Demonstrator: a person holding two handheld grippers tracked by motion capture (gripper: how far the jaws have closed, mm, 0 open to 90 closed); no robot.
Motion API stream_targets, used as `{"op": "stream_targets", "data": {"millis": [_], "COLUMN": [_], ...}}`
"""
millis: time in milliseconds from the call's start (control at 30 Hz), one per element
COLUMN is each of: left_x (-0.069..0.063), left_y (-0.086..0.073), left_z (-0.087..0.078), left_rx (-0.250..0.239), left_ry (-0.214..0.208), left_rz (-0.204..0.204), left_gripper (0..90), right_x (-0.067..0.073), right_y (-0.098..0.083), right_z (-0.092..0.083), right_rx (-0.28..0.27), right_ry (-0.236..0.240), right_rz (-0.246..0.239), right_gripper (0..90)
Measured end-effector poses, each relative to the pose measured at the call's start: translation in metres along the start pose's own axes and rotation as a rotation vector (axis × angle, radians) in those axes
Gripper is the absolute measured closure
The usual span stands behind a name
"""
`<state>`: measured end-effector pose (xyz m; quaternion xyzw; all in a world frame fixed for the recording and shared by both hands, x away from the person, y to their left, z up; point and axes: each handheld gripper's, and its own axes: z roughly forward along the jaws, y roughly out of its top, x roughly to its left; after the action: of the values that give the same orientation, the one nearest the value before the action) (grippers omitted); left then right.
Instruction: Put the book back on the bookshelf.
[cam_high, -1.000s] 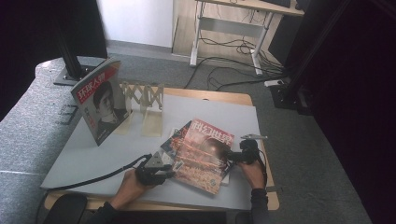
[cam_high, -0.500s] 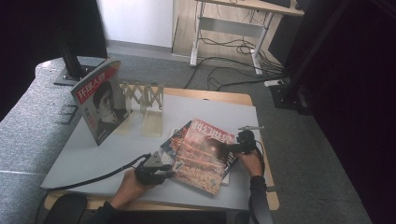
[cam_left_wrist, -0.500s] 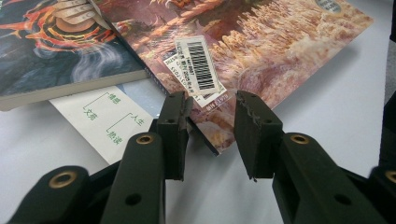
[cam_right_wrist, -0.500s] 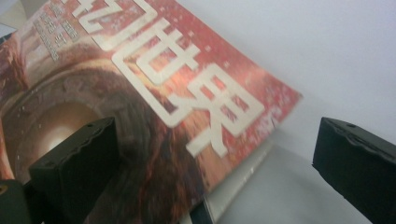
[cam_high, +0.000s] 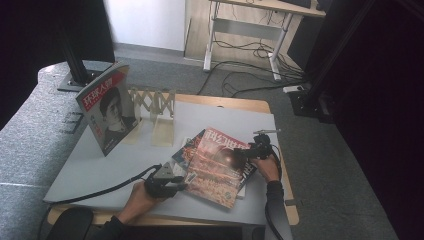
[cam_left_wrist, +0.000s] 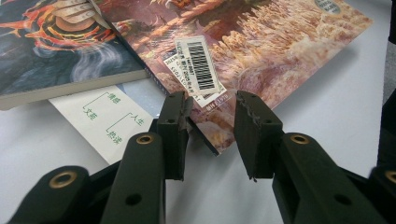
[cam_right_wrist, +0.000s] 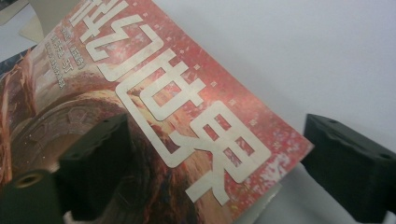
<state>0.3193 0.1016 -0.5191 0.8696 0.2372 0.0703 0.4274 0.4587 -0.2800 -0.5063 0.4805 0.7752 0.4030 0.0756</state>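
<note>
The left gripper (cam_left_wrist: 210, 135) had its jaws parted a little, and the near corner of the red magazine (cam_left_wrist: 261, 51) poked into the gap between them, close against the left jaw; the pads did not press on it, so nothing was grasped. A white barcode label (cam_left_wrist: 198, 70) sat on the cover just beyond the jaw tips. The right gripper (cam_right_wrist: 210, 163) had its jaws spread wide and they had just been closing; the opposite, title corner of the same magazine (cam_right_wrist: 154, 121) lay between them, one jaw over the cover and the other out over bare board, with neither pad seen to clamp the paper. Outward from there, the red magazine (cam_high: 220, 165) lay flat and skewed on top of a dark-covered book (cam_left_wrist: 60, 46) and a white sheet with green print (cam_left_wrist: 105, 116), near the front right corner of the grey board (cam_high: 100, 165). In the high view the left gripper (cam_high: 167, 180) met the magazine's lower left corner and the right gripper (cam_high: 252, 150) its upper right one. Farther back on the board stood a wooden folding rack (cam_high: 152, 102), and another magazine with a portrait cover (cam_high: 107, 112) leaned upright near the back left corner.
</note>
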Motion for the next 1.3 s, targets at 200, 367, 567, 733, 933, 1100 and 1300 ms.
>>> {"op": "stream_targets", "data": {"millis": [200, 367, 567, 733, 933, 1100, 1300], "left_x": [0.000, 0.000, 0.000, 0.001, 0.004, 0.008, 0.017], "left_y": [0.000, 0.000, 0.000, 0.001, 0.005, 0.007, 0.012], "left_z": [0.000, 0.000, -0.001, -0.002, -0.008, -0.006, -0.007], "left_rx": [0.002, 0.003, 0.004, 0.004, -0.022, -0.018, -0.028], "left_ry": [-0.002, -0.002, -0.001, -0.001, 0.026, -0.020, -0.038], "left_rz": [-0.001, -0.001, -0.001, 0.003, 0.017, -0.023, -0.072], "left_gripper": [64.7, 64.7, 64.6, 63.3, 49.1, 42.6, 39.9], "right_x": [0.007, 0.007, 0.009, 0.014, 0.020, 0.026, 0.042], "right_y": [0.001, 0.002, 0.004, 0.008, 0.012, 0.014, 0.021], "right_z": [-0.009, -0.012, -0.015, -0.026, -0.040, -0.051, -0.066], "right_rx": [-0.008, 0.001, -0.003, -0.024, -0.038, -0.062, -0.100], "right_ry": [-0.087, -0.169, -0.242, -0.245, -0.218, -0.200, -0.177], "right_rz": [-0.041, -0.066, -0.079, -0.071, -0.075, -0.085, -0.115], "right_gripper": [36.1, 59.0, 80.5, 82.9, 83.9, 84.3, 84.5]}}
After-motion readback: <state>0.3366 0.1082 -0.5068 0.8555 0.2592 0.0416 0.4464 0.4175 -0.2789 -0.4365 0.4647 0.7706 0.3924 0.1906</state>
